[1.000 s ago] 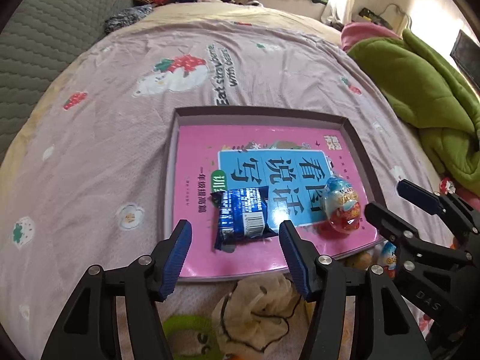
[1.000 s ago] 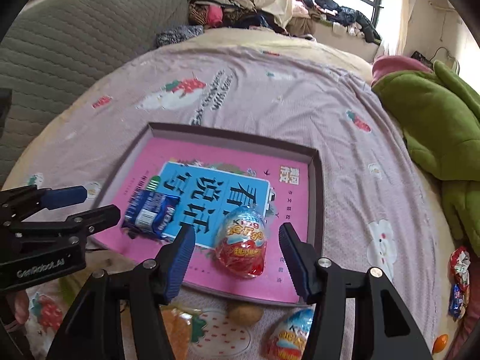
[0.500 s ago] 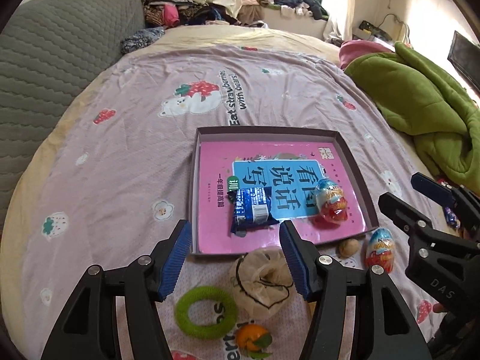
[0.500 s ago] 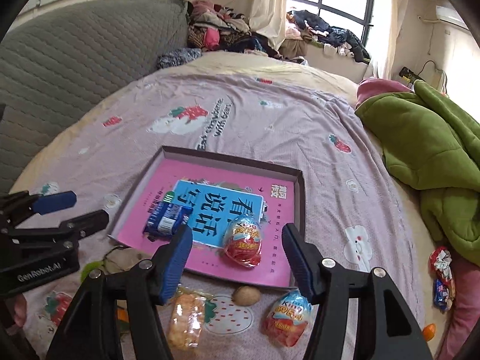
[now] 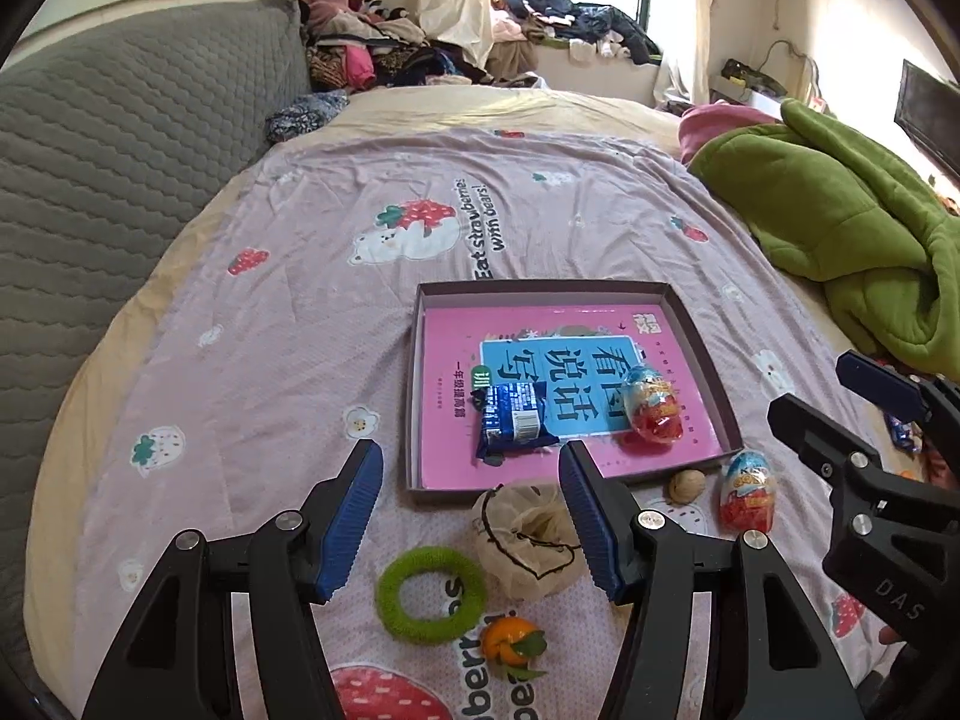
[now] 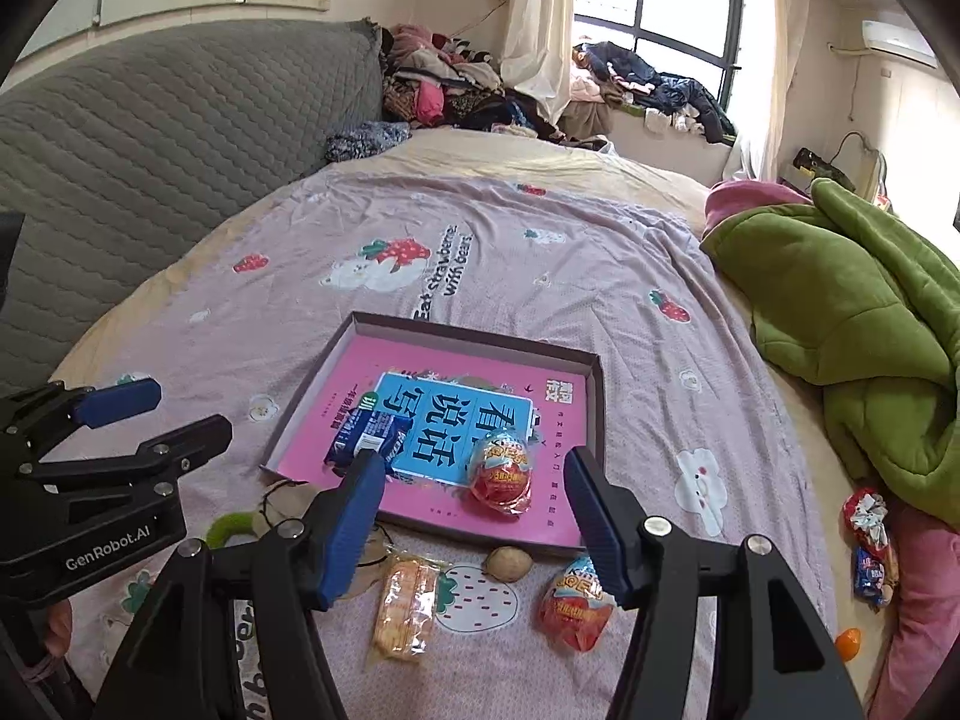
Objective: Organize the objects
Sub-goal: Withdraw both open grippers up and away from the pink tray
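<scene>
**Tray part-filled; loose items remain on bed**

Bedsheet [image 5: 300, 330] carries a shallow tray [image 5: 414, 396], its floor a pink book cover. Inside: blue snack packet [image 5: 510, 420] near the front-left, toy egg [image 5: 651, 411] front-right. Outside, along the tray's front edge: green ring [image 5: 429, 594], mesh pouch [image 5: 528, 531], tangerine [image 5: 510, 645], walnut [image 5: 684, 485], second egg [image 5: 747, 495]. Left gripper [image 5: 471, 516] and right gripper [image 6: 474, 525] both gape, empty. Judged under half done.

In the right wrist view the green ring [image 6: 231, 525] shows only an arc behind the left gripper [image 6: 153, 411]. The beige drawstring pouch [image 6: 288, 501] is mostly hidden by the right gripper's finger [image 6: 354, 516]; small print on the pink book [image 6: 366, 384] is unreadable
</scene>
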